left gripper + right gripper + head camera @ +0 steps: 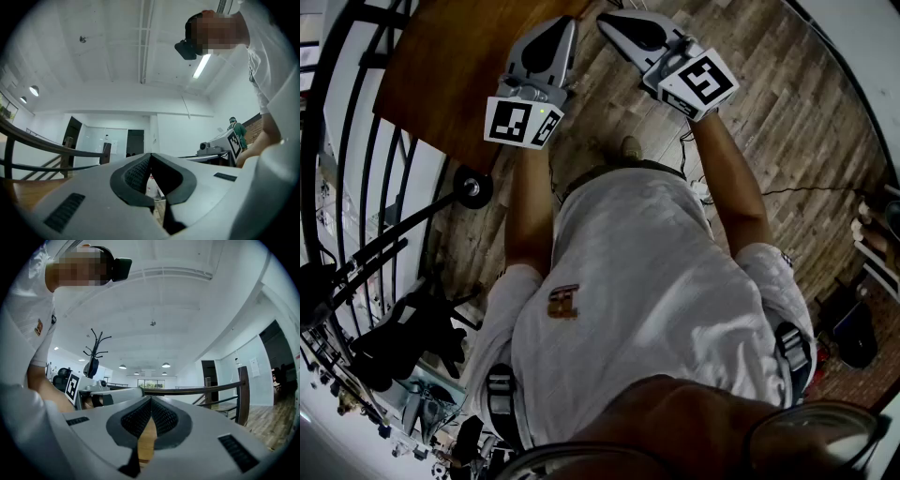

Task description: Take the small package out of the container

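No small package and no container shows in any view. In the head view my left gripper (566,21) and my right gripper (602,17) are held side by side in front of the person's chest, jaws pointing away, tips close together. Both point level across the room. The left gripper (150,155) has its jaws meeting at the tip with nothing gripped; only a white object far behind shows through the lower gap. The right gripper (151,398) is shut in the same way, with brown wood showing through its gap.
A brown wooden table (459,75) lies under the left gripper, over a plank floor (787,112). A black stair railing (356,141) curves along the left, with dark equipment below it. Cables (787,192) trail on the floor at right. A coat rack (96,348) stands far off.
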`<state>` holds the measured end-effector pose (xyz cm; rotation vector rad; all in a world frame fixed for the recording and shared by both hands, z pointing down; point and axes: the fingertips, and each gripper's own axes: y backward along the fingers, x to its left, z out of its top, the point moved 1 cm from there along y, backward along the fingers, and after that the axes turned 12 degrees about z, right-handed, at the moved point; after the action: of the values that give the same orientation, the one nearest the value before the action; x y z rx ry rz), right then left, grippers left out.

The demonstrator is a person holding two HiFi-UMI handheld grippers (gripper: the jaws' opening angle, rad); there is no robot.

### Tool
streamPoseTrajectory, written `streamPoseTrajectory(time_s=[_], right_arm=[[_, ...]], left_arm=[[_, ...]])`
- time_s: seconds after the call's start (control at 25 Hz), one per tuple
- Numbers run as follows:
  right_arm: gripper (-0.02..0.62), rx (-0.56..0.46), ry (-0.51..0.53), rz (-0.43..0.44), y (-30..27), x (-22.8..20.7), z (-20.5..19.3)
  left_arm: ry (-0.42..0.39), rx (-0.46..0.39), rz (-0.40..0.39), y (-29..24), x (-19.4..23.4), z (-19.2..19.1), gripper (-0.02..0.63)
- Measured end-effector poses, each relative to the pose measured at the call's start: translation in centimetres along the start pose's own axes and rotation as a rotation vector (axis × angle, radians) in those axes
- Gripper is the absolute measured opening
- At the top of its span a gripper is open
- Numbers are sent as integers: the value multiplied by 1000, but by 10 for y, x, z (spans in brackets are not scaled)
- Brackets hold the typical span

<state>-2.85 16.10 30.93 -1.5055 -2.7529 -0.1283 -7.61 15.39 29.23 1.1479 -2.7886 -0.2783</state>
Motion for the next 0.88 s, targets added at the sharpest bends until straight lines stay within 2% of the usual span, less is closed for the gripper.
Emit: streamPoseTrajectory(time_s=[0.36,0.88], right_arm=[[32,-36,-7,28,7,-24,7],[32,-35,3,97,16,-74,3]], left_arm=[[-18,2,24,-19,-2,-2,18],[-58,18,94,-64,1,-19,18]])
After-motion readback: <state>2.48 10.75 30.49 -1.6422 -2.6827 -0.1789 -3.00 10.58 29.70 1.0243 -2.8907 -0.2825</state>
